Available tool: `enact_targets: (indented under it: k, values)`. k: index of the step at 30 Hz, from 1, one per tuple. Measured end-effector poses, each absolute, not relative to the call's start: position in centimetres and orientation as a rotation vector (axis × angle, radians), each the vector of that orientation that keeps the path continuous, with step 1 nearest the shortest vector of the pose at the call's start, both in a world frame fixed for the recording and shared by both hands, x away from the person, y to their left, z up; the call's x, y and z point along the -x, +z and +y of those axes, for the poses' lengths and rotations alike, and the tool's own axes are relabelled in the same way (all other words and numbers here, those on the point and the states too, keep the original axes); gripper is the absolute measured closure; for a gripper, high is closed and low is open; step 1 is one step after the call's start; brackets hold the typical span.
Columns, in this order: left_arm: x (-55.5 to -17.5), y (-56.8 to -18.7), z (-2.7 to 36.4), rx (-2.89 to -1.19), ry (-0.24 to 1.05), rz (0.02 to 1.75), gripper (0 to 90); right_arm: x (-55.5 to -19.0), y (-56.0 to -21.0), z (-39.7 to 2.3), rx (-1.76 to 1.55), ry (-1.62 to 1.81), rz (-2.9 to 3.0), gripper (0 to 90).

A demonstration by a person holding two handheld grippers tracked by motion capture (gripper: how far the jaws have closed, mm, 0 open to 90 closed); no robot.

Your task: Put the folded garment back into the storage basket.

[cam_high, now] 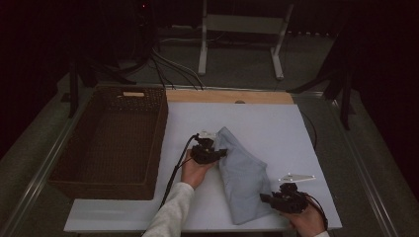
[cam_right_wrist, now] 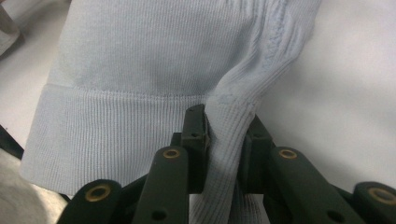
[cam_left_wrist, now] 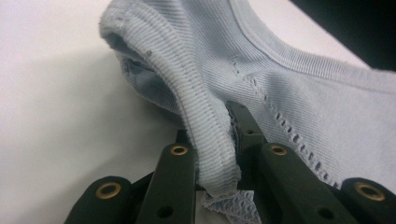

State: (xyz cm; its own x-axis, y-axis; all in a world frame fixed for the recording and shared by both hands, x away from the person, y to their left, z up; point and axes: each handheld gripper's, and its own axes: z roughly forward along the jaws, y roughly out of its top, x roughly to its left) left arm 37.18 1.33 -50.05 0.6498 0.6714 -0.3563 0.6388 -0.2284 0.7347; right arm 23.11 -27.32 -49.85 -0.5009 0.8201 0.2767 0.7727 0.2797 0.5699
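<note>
Overhead, a white table top (cam_high: 257,118) fills the middle of the high view, with a strip of bare wood along its far edge and a grey floor around it. A dark wicker basket (cam_high: 111,140) sits at the left of the frame, its long side just beside the white surface. Beyond the table, at the top centre, stands a pale metal frame (cam_high: 242,34) against a dark room, and black cables run across the floor at the upper left.

The left gripper (cam_high: 210,153), held in a hand with a light sleeve at centre frame, has its jaws pinched on a ribbed edge of a light blue garment (cam_high: 242,173) — in the left gripper view that thick stitched band runs down between the two black jaws, which press on it from both sides. The right gripper (cam_high: 276,200), at the lower right of the high view, is likewise clamped on the garment: in the right gripper view a bunched fold of the ribbed hem is squeezed between its jaws.

The garment lies folded on the white surface, a long slanting shape from centre frame down to the lower right — fine ribbed knit, with a wider ribbed hem at its near end
</note>
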Motion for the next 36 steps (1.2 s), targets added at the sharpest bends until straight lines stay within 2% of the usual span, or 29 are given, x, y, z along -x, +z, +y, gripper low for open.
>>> enact_targets:
  k: [10,36]
  values:
    - [-37.3,-48.1,2.0,-1.896,0.077,1.018,82.7,-23.1,-49.1,-27.3,-1.612,1.077,2.433,77.8]
    - [-37.6,-46.4,2.7,-1.880,0.077,1.021,83.4,-23.3,-47.5,-26.4,-1.627,1.223,2.413,78.0]
